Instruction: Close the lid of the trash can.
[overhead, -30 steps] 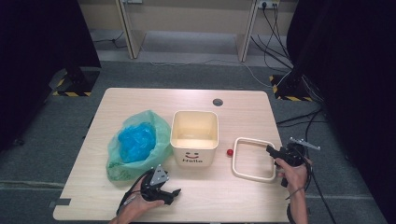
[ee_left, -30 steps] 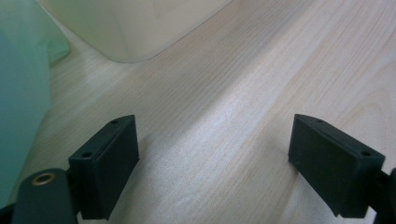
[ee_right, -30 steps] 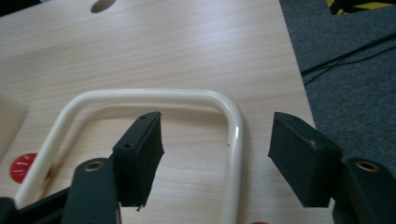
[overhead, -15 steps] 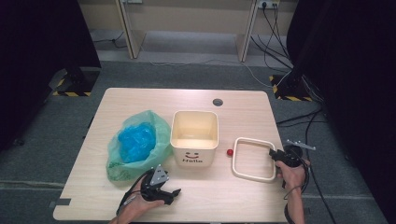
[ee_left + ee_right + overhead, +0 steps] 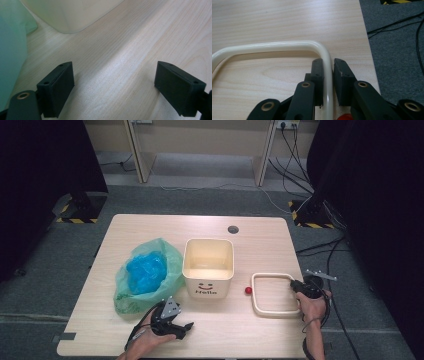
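Two grippers are at work along the near edge of the table point(image 5: 250, 340). Nearest me, the left gripper point(image 5: 184, 326) rests low on the wood in the person's left hand point(image 5: 150, 332), its jaws spread wide with only bare tabletop between them. Over at the near right corner, the right gripper point(image 5: 328, 75) has just been closing, and the cream frame point(image 5: 272, 293) runs between its jaws: the left pad looks pressed against the tube, while a thin gap still shows on the other side, so I judge the grip almost made rather than firm. The frame lies flat on the table, its right-hand side just inside the table edge.

A little further in, a small red ball point(image 5: 247, 290) sits between the frame and the cream bin point(image 5: 208, 268), which stands upright and open and looks empty. To its left lies a green bag point(image 5: 150, 280) with something blue bundled inside, touching or nearly touching the bin's side.

By my reckoning the job is at its very start: the frame is being taken hold of but is not yet lifted. If it belongs on the bin's rim, perhaps to hold a bag in place, all of that remains.
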`<state>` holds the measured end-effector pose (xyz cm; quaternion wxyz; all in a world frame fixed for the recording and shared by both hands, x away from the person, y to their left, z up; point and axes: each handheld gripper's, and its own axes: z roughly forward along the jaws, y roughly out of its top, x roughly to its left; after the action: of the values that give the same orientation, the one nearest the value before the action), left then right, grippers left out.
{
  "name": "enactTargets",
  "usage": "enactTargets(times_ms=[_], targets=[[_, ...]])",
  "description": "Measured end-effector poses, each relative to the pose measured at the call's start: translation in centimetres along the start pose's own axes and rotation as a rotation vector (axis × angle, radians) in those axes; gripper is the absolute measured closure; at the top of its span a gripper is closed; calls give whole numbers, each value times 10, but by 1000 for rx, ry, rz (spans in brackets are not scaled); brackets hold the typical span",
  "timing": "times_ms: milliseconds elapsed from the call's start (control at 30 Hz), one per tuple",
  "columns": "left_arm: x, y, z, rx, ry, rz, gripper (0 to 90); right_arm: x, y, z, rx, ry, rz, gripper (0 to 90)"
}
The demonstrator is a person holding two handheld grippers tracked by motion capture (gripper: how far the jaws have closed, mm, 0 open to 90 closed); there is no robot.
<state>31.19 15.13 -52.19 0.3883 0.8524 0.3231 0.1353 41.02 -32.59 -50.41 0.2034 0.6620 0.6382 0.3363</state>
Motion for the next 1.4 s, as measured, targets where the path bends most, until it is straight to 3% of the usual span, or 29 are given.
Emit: enactTargets(times_ms=[200,400,533,867,1000,1133,1200,1400], targets=[[0,0,0,0,0,0,152,-1,3,-8,-37,42,47,788],[-1,0,-1,-11,0,-10,178,1,11,-19,-83,70,53,789],[-6,5,-5,-52,-7,-30,180,5,16,-21,-98,86,58,789],[-24,32,-23,-171,-11,10,184,15,44,-42,-155,108,56,789],[-25,46,-27,-209,-2,19,185,23,57,-53,-178,123,49,789],[-24,56,-31,-237,-1,7,185,35,71,-61,-202,135,22,789],[-23,66,-35,-269,-17,-25,185,42,78,-64,-214,142,11,789],[-23,77,-37,-297,-3,-24,185,61,93,-69,-236,187,-1,789]])
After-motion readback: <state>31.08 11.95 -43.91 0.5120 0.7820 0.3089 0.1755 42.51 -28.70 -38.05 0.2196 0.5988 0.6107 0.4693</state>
